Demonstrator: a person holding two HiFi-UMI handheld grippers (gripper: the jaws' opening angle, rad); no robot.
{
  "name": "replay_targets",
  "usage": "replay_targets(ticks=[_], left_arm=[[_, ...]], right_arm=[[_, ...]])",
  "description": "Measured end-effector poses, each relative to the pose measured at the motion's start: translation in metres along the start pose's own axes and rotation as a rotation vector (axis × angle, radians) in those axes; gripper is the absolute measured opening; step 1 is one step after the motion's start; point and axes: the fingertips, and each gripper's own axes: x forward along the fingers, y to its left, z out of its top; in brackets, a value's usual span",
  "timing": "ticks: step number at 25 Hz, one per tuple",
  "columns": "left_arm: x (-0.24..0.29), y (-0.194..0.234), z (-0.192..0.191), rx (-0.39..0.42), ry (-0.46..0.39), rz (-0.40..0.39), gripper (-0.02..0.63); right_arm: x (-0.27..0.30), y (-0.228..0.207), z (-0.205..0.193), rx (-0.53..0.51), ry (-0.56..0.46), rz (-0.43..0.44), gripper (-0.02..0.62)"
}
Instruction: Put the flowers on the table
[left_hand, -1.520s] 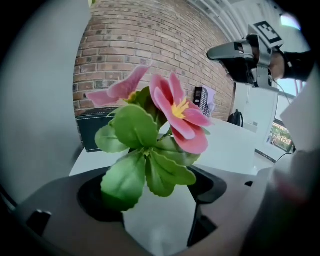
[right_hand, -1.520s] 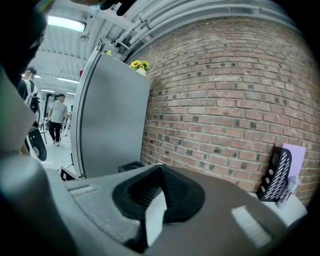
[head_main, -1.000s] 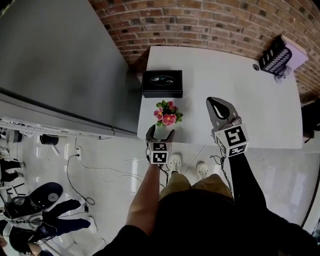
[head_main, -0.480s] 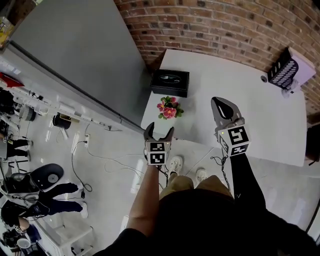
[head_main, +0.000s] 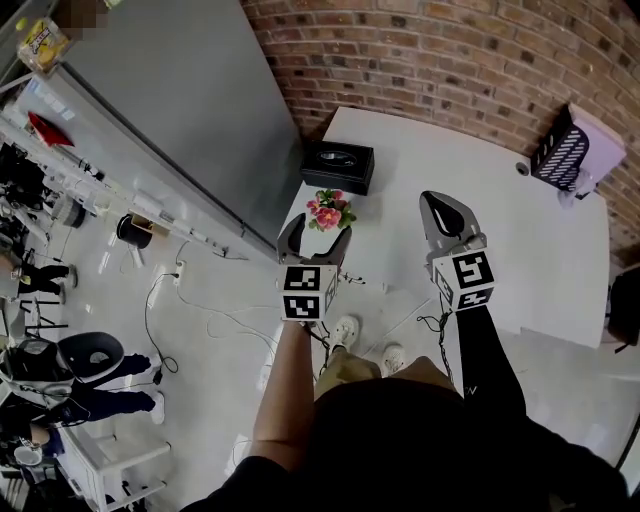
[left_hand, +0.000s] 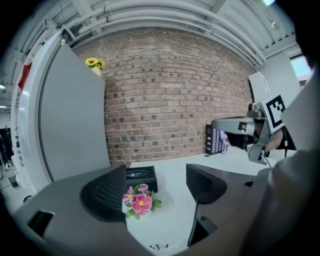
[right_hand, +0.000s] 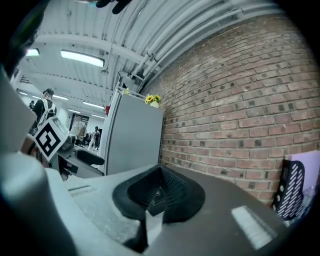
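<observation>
Since a second ago, the left gripper (head_main: 318, 236) has let go of the flowers (head_main: 327, 211) and pulled back.

Head view: the flowers stand on the white counter (head_main: 525, 240), near its edge, close to a black box (head_main: 338, 166). The right gripper (head_main: 438, 206) hangs over the counter, well apart from them.

Left gripper view: the jaws are wide apart with nothing in them. The flowers may sit in a little pot, but it is too small to tell. The box looks shut.

Right gripper view: the jaws are pressed together, holding nothing.

The putting-down looks done. Next, just back away without bumping the flowers.
</observation>
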Motion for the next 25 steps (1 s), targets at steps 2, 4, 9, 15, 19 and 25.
replay_targets(ticks=[2,4,9,15,19,25], left_arm=[[-0.011,-0.005,0.022,0.011,-0.029,0.012,0.374],[-0.022,-0.008,0.041,0.017,-0.047,0.031,0.374],[-0.048,-0.015,0.086,0.037,-0.152,0.050,0.374],[-0.061,-0.029,0.102,0.038,-0.204,0.016,0.374],[-0.073,-0.026,0.115,0.026,-0.279,0.075,0.163],[-0.085,-0.029,0.120,0.057,-0.325,0.109,0.008]], right_arm=[[-0.006,-0.001,0.006,-0.006,-0.012,0.004,0.000],[-0.011,-0.002,0.011,-0.013,-0.023,0.006,0.000],[-0.019,-0.001,0.019,-0.029,-0.039,0.009,0.000],[-0.028,-0.001,0.031,-0.048,-0.052,0.007,0.000],[-0.033,0.000,0.036,-0.059,-0.063,0.007,0.000],[-0.042,0.003,0.033,-0.056,-0.067,0.007,0.000]])
